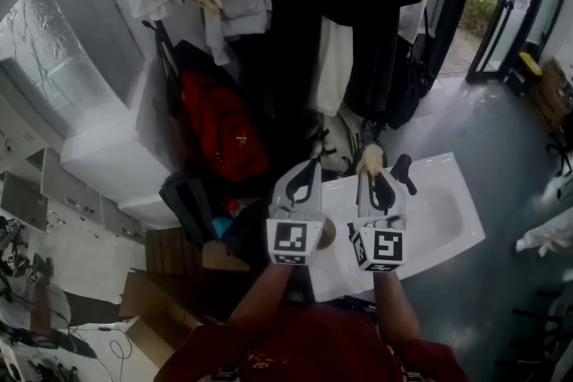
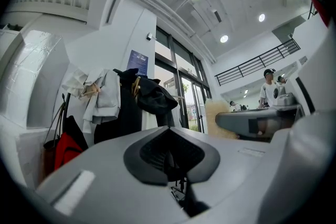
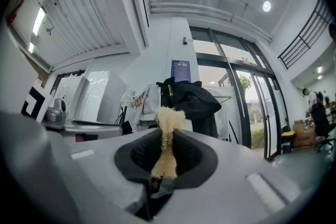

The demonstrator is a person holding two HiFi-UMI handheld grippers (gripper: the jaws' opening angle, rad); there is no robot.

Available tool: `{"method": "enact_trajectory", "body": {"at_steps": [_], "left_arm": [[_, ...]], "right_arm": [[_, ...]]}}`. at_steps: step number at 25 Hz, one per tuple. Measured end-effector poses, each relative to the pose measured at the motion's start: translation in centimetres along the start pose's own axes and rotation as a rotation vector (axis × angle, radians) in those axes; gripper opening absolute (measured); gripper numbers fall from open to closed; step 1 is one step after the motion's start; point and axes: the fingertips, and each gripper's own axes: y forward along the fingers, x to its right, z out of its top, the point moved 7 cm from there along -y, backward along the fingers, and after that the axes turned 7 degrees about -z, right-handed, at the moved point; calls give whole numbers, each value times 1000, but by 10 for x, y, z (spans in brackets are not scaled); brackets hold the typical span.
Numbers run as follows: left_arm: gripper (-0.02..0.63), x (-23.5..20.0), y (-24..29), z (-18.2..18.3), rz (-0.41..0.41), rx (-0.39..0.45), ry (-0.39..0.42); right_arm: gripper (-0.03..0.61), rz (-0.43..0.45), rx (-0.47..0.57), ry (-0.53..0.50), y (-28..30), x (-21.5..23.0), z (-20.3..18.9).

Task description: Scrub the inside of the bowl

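Note:
My right gripper [image 1: 374, 174] is shut on a pale, fibrous scrubber [image 1: 369, 158], which sticks out beyond its tips. In the right gripper view the scrubber [image 3: 167, 139] is pinched between the dark pads of the right gripper [image 3: 164, 161] and fans out above them. My left gripper [image 1: 311, 167] is level beside it, shut with nothing in it; its pads [image 2: 152, 157] meet in the left gripper view. Both grippers are over the near left end of a white sink counter [image 1: 439, 215]. A brownish round shape [image 1: 328, 233] shows between the marker cubes; I cannot tell whether it is the bowl.
A black faucet [image 1: 404, 169] stands just right of the scrubber. Behind the counter hang dark and white coats [image 1: 304, 4] and a red bag [image 1: 219, 134]. Cardboard boxes [image 1: 170, 253] sit at lower left. Glass doors [image 1: 497, 4] are at the far right.

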Motion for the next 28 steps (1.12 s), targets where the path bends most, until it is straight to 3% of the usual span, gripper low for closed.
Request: {"method": "enact_trajectory", "body": {"at_steps": [3, 7, 13, 17, 21, 28], "left_arm": [[17, 1, 2, -16, 13, -53, -5], [84, 0, 1, -45, 22, -148, -29], [154, -6, -4, -101, 23, -329, -113], [170, -9, -14, -146, 6, -482, -211], [175, -5, -31, -193, -10, -644, -234], [183, 5, -53, -246, -34, -803, -333]], "right_arm": [[49, 11, -10, 1, 2, 4, -5], [49, 18, -20, 6, 1, 7, -11], [49, 25, -32, 14, 0, 9, -16], [49, 25, -34, 18, -1, 9, -17], [49, 23, -41, 21, -3, 9, -20], [49, 22, -53, 15, -5, 9, -23]]}}
